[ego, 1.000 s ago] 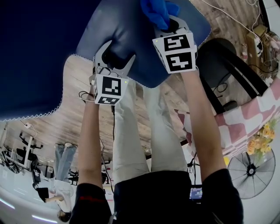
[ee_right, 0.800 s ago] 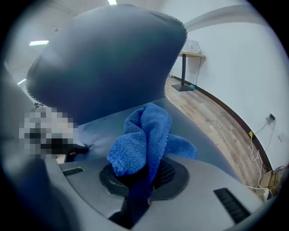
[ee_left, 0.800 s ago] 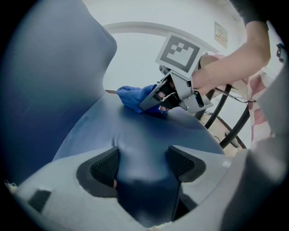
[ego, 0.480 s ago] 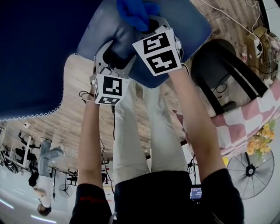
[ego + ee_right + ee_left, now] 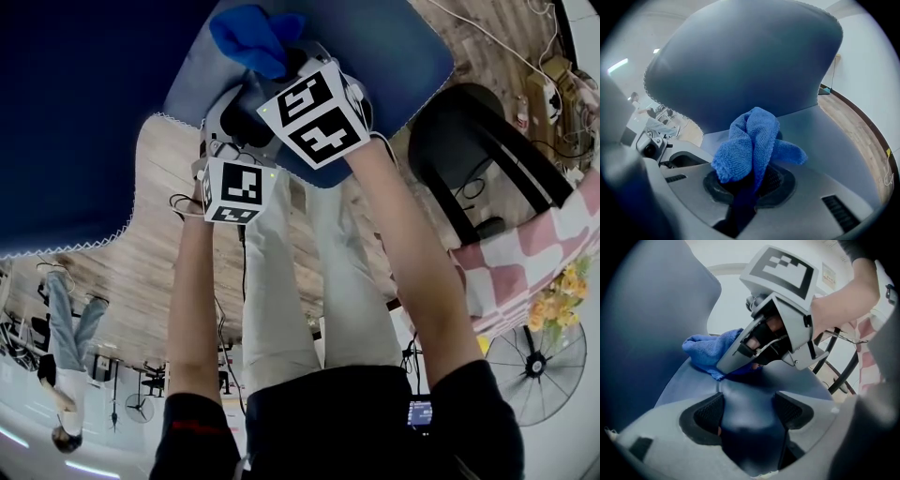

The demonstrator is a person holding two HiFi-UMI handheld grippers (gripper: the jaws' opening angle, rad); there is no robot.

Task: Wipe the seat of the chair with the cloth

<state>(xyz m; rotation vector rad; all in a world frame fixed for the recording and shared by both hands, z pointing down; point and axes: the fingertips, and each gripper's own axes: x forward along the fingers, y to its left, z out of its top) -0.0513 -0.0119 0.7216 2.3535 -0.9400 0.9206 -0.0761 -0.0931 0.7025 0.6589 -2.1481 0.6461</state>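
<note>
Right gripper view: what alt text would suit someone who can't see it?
A bunched blue cloth is clamped in the right gripper, held over the blue-grey seat of a chair. The chair's backrest rises behind it.

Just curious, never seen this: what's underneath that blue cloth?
The dark chair seat lies beneath the cloth, which the right gripper pinches. The spot where they would touch is covered by the cloth itself.
</note>
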